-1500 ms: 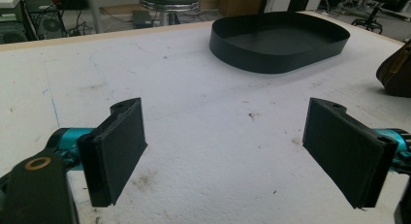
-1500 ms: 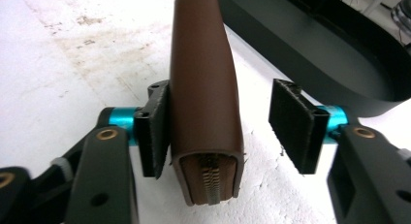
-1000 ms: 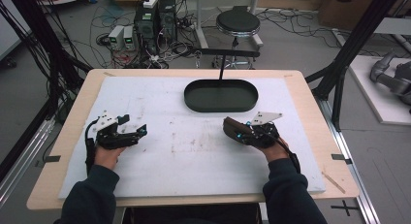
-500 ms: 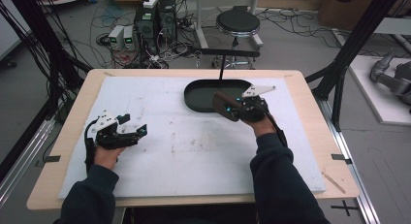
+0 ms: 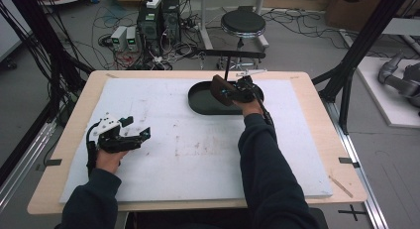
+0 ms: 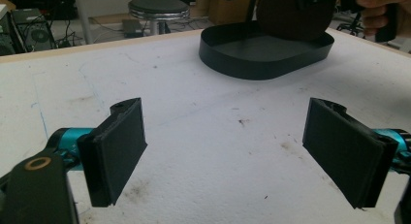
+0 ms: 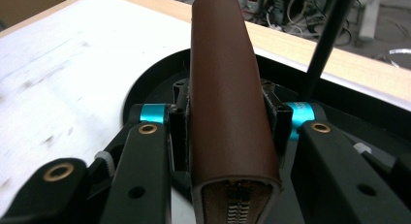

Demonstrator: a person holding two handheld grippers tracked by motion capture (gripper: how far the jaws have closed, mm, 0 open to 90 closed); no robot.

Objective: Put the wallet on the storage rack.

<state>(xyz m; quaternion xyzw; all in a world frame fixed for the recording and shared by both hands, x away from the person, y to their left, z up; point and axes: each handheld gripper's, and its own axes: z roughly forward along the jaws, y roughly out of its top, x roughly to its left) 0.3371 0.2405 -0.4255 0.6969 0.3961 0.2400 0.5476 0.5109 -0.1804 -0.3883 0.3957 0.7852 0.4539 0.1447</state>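
Stretched forward, the right gripper (image 5: 225,91) pinches a brown wallet (image 7: 228,88) above the black tray (image 5: 200,104); the left gripper (image 5: 140,138), near the tray, rests with jaws spread.

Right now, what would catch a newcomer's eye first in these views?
The brown zippered case, clamped upright in the right tool and held over the black oval tray at the table's far side. Next, the left tool, jaws wide open with nothing between them, low over the white board near the left edge.
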